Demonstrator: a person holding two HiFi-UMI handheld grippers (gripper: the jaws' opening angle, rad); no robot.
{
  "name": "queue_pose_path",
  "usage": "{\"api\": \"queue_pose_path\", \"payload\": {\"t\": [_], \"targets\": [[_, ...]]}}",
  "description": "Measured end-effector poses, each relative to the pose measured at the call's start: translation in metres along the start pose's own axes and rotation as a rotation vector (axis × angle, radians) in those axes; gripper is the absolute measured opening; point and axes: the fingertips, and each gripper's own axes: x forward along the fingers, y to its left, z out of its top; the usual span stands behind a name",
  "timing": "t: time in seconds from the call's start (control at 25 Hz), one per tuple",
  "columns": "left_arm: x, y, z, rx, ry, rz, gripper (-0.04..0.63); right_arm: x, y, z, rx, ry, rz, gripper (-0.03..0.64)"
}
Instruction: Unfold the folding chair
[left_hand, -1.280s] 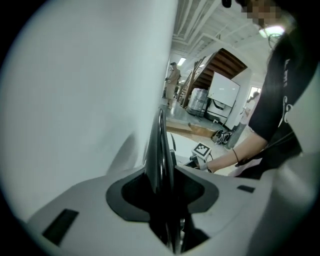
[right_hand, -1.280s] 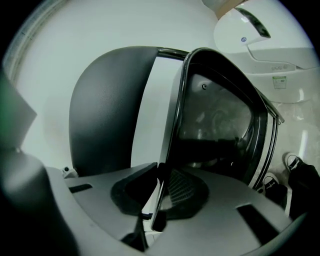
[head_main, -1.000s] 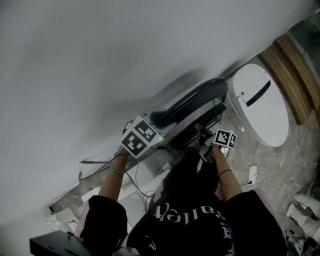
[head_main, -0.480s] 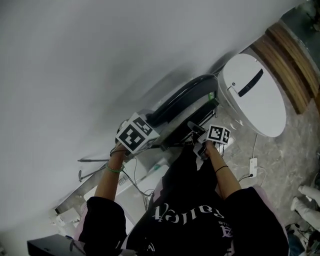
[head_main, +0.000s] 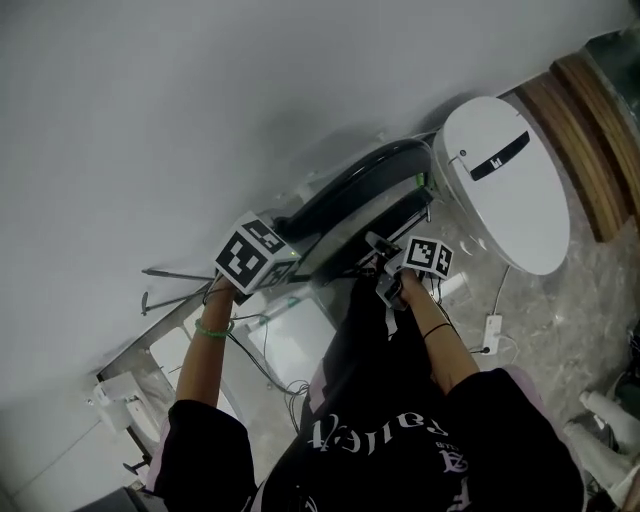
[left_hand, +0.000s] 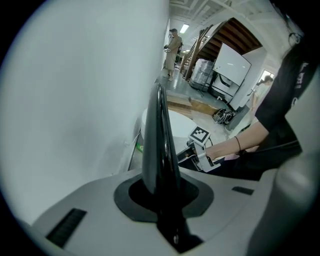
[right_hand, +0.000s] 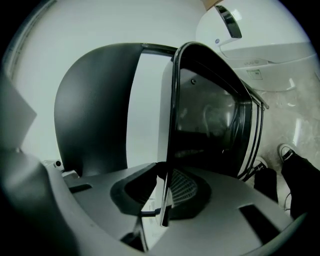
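Observation:
The black folding chair stands against the white wall, its curved backrest and glossy seat panel a little apart. My left gripper points steeply down over the backrest's top edge. That edge runs up between its jaws, which are closing on it. My right gripper is shut on the seat's thin metal rim, which drops into its jaws. In the left gripper view the right gripper's marker cube shows beyond the chair.
A white round tabletop stands right of the chair, with a wooden strip behind it. A power strip and cables lie on the stone floor. Metal rails and white boards lie at lower left. A person stands far off.
Both grippers and the chair have shifted left and slightly up in the head view. The seat now stands a bit further from the backrest.

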Motion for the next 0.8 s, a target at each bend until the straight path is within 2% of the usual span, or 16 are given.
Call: {"api": "queue_pose_path", "payload": {"t": [0.12,0.32,0.56,0.72,0.8], "targets": [[-0.001,-0.017,-0.002,-0.044,-0.015,0.031,0.058,-0.013,-0.002,-0.006,-0.011,0.006,0.003,0.058],[-0.003,-0.047,-0.008,-0.043,-0.007,0.023,0.058,-0.037,-0.010,-0.024,0.001,-0.019,-0.001,0.061],[-0.004,-0.083,-0.012,0.031,-0.021,-0.007,0.057,-0.074,-0.023,-0.049,0.023,-0.104,0.006,0.060],[-0.001,-0.116,-0.012,0.101,0.003,-0.040,0.057,-0.105,-0.031,-0.063,0.011,-0.157,0.009,0.060],[0.003,-0.134,-0.016,0.108,0.024,-0.069,0.057,-0.122,-0.036,-0.070,0.004,-0.181,0.006,0.060]]}}
